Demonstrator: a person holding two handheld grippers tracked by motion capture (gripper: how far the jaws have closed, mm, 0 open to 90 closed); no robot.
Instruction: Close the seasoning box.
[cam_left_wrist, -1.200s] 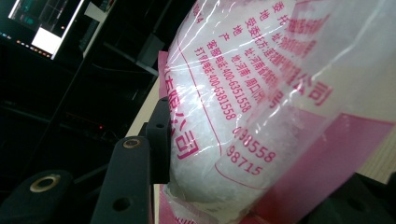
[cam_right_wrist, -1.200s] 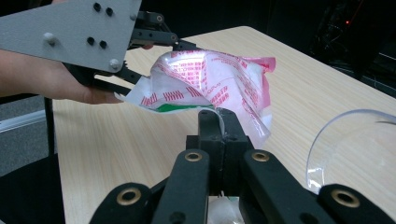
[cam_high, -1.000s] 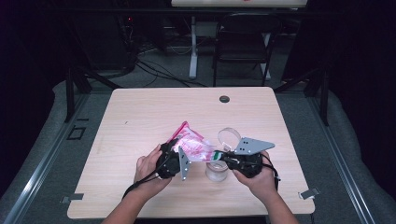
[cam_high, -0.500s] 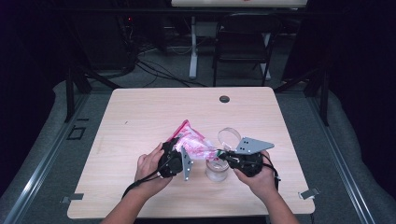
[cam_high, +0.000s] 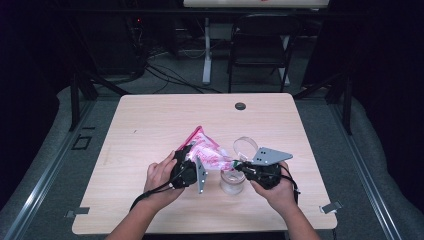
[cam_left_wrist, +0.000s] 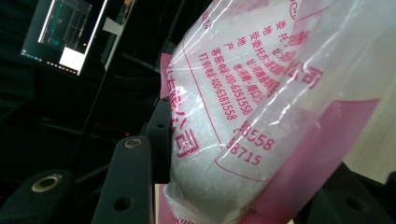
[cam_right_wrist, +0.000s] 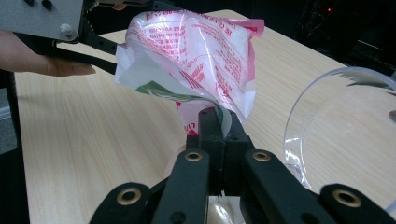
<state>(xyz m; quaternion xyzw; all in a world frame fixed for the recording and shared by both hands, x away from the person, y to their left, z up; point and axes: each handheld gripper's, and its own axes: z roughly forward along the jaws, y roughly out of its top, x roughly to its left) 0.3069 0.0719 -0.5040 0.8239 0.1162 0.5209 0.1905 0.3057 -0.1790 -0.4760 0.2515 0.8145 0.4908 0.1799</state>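
A pink and clear plastic bag (cam_high: 207, 150) of white granules hangs above the table between both hands. My left gripper (cam_high: 192, 162) grips the bag's bulging body (cam_left_wrist: 261, 102), one black pad (cam_left_wrist: 159, 135) pressing into its side. My right gripper (cam_high: 239, 165) is shut on the bag's thin lower edge (cam_right_wrist: 224, 116), jaws together. A small clear jar (cam_high: 232, 182) stands on the table just below the bag, between the grippers. In the right gripper view the left gripper (cam_right_wrist: 93, 44) shows at the upper left, holding the bag (cam_right_wrist: 196, 51).
A clear round lid (cam_high: 246, 145) lies just behind the right gripper; its curved rim (cam_right_wrist: 299, 116) is close on the right. The wooden table (cam_high: 150, 125) has a black grommet (cam_high: 240, 106) near its far edge. A folding chair (cam_high: 260, 45) stands beyond.
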